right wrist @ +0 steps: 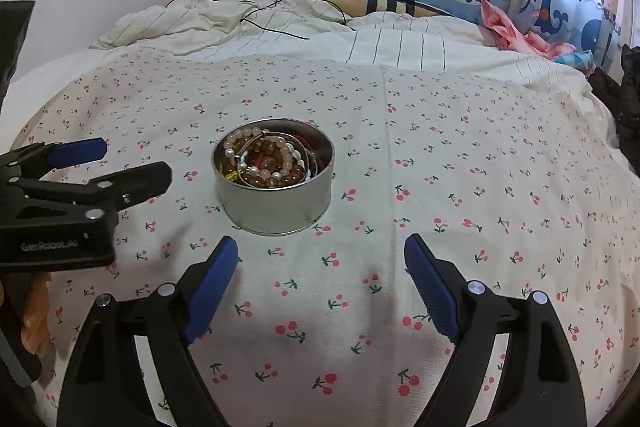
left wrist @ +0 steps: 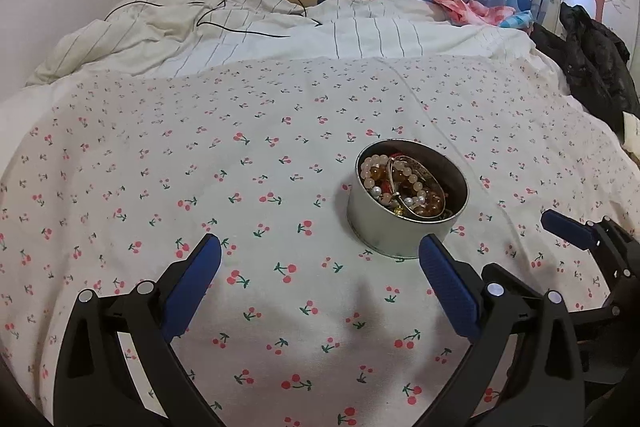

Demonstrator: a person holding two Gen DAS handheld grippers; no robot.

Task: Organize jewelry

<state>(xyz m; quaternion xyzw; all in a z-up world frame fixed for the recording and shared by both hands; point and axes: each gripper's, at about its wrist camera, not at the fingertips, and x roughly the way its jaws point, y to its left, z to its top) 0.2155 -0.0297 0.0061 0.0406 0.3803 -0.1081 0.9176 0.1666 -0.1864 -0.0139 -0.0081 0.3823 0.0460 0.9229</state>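
Left gripper (left wrist: pixel 320 251): black plastic frame, 2 fingers (left wrist: pixel 196 283) faced with ribbed blue pads, silver round screw heads at the pivots nearest the pads. Right gripper (right wrist: pixel 321 253): same black frame, 2 blue ribbed pads, silver screws. Pale lettering on the left gripper's black body behind its screws.

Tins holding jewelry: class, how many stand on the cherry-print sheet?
1. The round metal tin stands on the cherry-print sheet, just ahead of both open tools, with beaded bracelets piled inside. No other tin shows.
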